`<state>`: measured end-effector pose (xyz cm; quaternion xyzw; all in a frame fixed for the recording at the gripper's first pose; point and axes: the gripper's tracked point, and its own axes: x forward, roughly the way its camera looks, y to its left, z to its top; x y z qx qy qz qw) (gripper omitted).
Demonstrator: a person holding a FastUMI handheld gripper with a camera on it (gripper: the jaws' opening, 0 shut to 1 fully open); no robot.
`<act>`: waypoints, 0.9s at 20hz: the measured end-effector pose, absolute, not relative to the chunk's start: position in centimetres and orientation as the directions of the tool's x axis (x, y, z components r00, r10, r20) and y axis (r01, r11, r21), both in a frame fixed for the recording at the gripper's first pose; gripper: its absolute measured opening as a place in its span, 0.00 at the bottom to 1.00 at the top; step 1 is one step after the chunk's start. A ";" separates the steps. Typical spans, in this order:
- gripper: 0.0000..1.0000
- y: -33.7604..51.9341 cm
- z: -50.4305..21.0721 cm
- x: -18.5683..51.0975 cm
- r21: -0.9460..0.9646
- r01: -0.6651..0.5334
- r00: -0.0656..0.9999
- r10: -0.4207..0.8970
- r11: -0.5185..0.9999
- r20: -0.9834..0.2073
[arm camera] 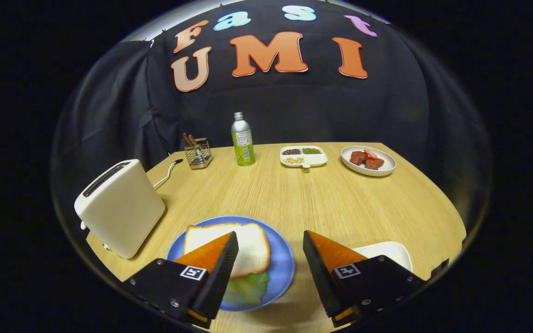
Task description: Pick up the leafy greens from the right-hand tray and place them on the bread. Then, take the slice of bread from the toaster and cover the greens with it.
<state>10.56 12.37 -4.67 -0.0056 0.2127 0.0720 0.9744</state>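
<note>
A blue plate (281,273) lies on the table just ahead of my fingers. On it rests a white bread slice (248,247), and a green leaf (248,289) pokes out from under its near edge. My gripper (270,233) hovers above the plate, open, with nothing between its fingers. The left finger (211,259) covers part of the bread. A white toaster (120,206) stands to the left of the plate, its top slot dark. Behind the right finger (331,259) shows part of a white tray (387,252); I cannot see what it holds.
Along the far side of the wooden table (340,203) stand a wire holder with sticks (198,152), a green-labelled bottle (242,139), a white divided dish with seeds (302,156) and a white plate with red pieces (368,160). The toaster's cord (167,173) trails behind it.
</note>
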 end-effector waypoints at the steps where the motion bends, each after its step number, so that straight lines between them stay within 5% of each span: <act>1: 0.92 11.7 -4.2 10.6 0.004 -0.137 0.905 0.127 0.990 -0.405; 3: 0.98 10.5 -3.5 10.4 -0.030 -0.135 0.914 0.113 0.990 -0.389; 18: 0.98 4.3 2.7 8.8 -0.062 -0.028 0.967 0.011 0.998 -0.256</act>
